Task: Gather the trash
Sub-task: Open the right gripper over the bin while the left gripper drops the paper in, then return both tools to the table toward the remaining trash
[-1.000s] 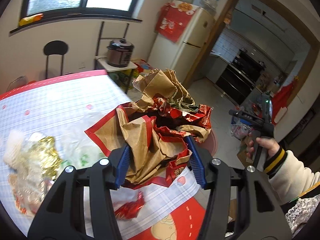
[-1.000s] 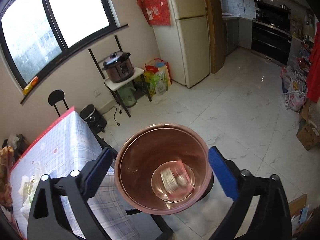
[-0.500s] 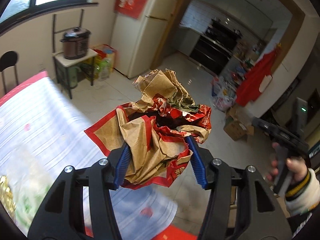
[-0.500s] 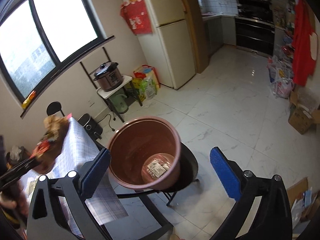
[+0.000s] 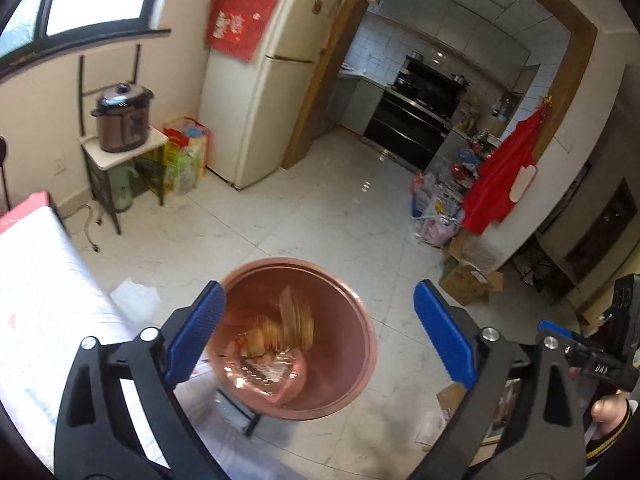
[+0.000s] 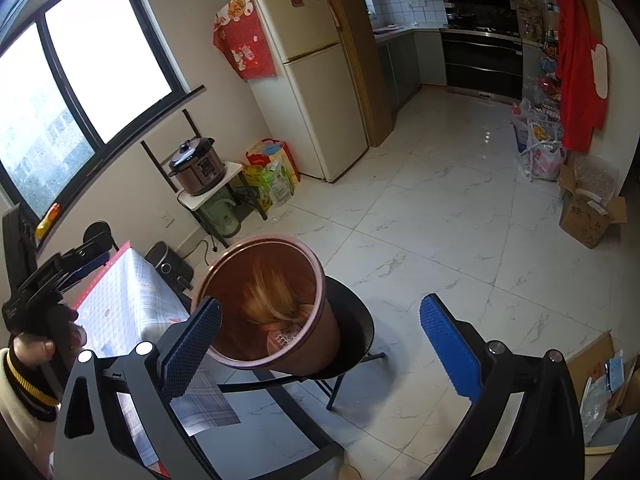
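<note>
The left hand-held gripper (image 5: 316,330) hangs spread wide and empty above the round copper-pink plastic bin (image 5: 360,344). Inside, a blurred wad of tan and red crumpled paper trash (image 5: 280,336) appears to be mid-fall. The right hand-held gripper (image 6: 320,334) is also wide, holding nothing, with the bin at its 11 o'clock on a black round stool (image 6: 356,320). The checked-cloth bench (image 6: 132,304) edge sits just beside the bin at 9 o'clock; open white tiled floor (image 6: 460,220) spreads from 12 to 3 o'clock. Label writing is unreadable.

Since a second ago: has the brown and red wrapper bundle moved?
Yes. It has left the left gripper, now open, and lies blurred inside the pink bin, off the table it hung over.
</note>
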A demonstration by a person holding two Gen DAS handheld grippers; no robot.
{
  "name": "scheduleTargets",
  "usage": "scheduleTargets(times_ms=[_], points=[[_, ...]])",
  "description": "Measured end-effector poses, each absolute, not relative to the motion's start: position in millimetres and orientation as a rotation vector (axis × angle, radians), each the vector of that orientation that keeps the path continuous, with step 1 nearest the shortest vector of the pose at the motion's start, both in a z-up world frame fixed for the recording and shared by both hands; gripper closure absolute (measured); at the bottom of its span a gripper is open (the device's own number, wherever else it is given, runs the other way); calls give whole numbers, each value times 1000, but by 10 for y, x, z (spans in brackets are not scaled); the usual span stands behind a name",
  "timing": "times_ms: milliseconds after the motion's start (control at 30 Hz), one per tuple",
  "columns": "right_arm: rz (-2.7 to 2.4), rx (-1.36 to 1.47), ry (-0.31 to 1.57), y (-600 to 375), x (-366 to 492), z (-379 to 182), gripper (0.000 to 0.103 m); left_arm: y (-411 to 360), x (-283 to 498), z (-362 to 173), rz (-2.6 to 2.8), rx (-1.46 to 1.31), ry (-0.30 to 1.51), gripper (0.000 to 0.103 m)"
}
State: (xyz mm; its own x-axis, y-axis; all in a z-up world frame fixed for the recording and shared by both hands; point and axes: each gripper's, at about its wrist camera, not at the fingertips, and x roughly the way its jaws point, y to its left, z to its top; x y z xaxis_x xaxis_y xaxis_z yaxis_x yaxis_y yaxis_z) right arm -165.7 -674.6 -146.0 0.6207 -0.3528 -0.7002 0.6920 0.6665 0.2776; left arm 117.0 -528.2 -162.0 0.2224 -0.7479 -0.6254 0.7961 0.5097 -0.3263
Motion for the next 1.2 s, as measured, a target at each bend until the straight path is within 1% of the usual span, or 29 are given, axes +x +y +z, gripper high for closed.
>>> scheduleTargets(times_ms=[100, 333, 500, 700, 833, 967, 1200], points=[[-615, 576, 643, -6719, -1622, -1445, 5, -4990, 1146, -1502, -1008, 70, 800, 7], [-508, 563, 624, -6518, -1279, -1338, 5, -3898, 1168, -1182, -807, 27, 766, 6], [-398, 543, 632, -6236, -924, -1261, 5, -2895, 1118, -937, -615, -26, 732, 6], [-248, 503, 679, -5710, -414, -1239, 5, -1586, 842, -739, -376, -124, 693, 6], [-162, 470, 713, -5301, -105, -1228, 5, -783, 605, -771, -222, -189, 696, 6], [-82, 426, 744, -4839, 165, -1196, 5, -160, 416, -904, -119, -245, 722, 6], [22, 363, 795, -3992, 454, -1197, 5, 495, 177, -1057, -35, -275, 751, 6]])
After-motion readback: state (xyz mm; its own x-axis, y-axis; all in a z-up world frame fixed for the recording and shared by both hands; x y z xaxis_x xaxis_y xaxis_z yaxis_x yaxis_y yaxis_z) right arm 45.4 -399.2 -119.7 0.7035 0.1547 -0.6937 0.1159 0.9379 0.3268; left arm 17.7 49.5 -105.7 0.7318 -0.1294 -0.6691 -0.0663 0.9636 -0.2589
